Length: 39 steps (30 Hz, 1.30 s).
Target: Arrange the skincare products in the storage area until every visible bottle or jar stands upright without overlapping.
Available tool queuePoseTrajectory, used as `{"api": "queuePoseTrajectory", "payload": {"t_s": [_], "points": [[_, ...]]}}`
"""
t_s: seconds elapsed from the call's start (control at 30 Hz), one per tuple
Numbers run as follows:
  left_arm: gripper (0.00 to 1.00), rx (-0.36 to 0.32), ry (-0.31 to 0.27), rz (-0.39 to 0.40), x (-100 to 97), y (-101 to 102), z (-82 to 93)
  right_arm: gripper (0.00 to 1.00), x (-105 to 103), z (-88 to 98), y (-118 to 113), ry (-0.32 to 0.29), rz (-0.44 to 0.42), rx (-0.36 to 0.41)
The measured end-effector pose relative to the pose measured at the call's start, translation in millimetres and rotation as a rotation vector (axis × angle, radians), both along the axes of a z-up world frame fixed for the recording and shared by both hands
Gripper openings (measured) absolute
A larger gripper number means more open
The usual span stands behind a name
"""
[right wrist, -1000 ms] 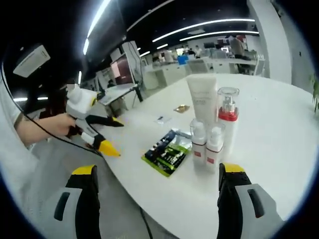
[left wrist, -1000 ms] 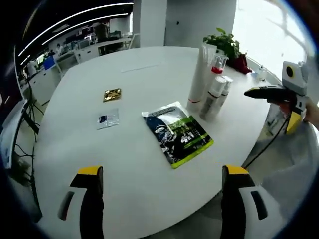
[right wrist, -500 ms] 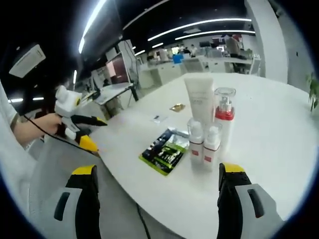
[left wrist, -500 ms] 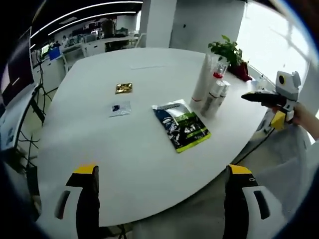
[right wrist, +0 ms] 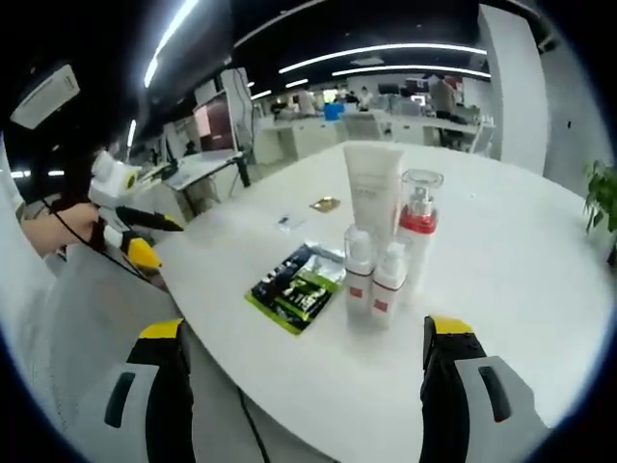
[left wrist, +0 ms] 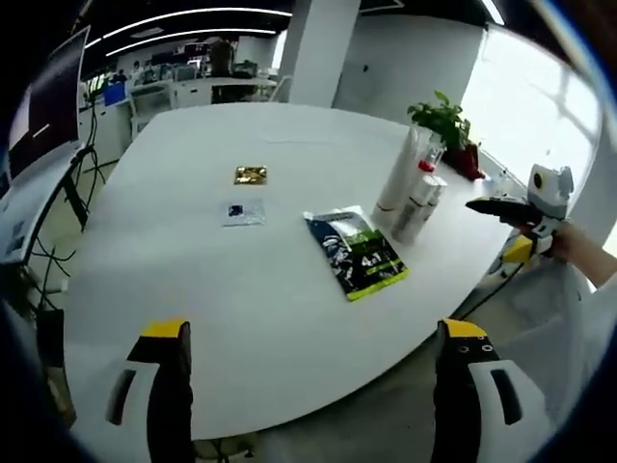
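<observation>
white tube (right wrist: 374, 188), pump bottle (right wrist: 418, 230) and two small bottles (right wrist: 373, 278) upright, clustered near the counter (left wrist: 193, 289) edge, beside a flat green pouch (left wrist: 355, 253). bare counter elsewhere, except two sachets (left wrist: 246, 193). left gripper (left wrist: 313, 391) and right gripper (right wrist: 307, 391) off the edge, fingers spread, holding nothing.

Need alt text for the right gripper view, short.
Four skincare containers stand upright in a tight cluster on a white table: a white tube, a red pump bottle and two small bottles. A flat dark-green packet lies beside them.
</observation>
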State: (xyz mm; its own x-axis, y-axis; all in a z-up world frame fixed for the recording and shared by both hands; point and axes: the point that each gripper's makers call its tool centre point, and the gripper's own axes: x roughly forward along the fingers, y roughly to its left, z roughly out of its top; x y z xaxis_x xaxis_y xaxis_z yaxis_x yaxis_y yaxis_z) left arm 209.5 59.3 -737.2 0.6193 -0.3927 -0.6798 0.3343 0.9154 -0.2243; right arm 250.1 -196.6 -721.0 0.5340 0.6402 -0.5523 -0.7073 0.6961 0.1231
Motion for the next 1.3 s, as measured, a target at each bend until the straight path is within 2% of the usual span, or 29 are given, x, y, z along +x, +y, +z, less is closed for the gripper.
{"api": "queuePoseTrajectory", "payload": {"t_s": [0.13, 0.3, 0.57, 0.73, 0.93, 1.3], "points": [[0.99, 0.002, -0.003, -0.017, 1.5, 3.5, -2.1, 1.00, -3.0, -6.6, 1.1, -0.002, 0.024, -0.045], [0.99, -0.035, -0.028, -0.017, 9.0, 2.5, -1.8, 1.00, -4.5, -7.9, 0.0, -0.009, 0.033, -0.085], [0.99, -0.022, -0.037, -0.007, 27.8, 6.1, -7.4, 1.00, 0.5, -8.9, -7.5, 0.006, -0.006, -0.076], [0.99, 0.021, -0.036, 0.020, 46.9, 10.2, -12.6, 1.00, -0.1, -11.8, -10.2, 0.019, -0.017, -0.076], [0.97, 0.074, -0.003, 0.054, 74.1, 16.3, -29.8, 0.99, -3.2, -14.2, -9.0, 0.033, 0.000, -0.079], [0.95, 0.142, 0.037, 0.044, 117.0, 22.8, -55.1, 1.00, -2.5, -11.8, -5.5, 0.036, -0.003, -0.053]]}}
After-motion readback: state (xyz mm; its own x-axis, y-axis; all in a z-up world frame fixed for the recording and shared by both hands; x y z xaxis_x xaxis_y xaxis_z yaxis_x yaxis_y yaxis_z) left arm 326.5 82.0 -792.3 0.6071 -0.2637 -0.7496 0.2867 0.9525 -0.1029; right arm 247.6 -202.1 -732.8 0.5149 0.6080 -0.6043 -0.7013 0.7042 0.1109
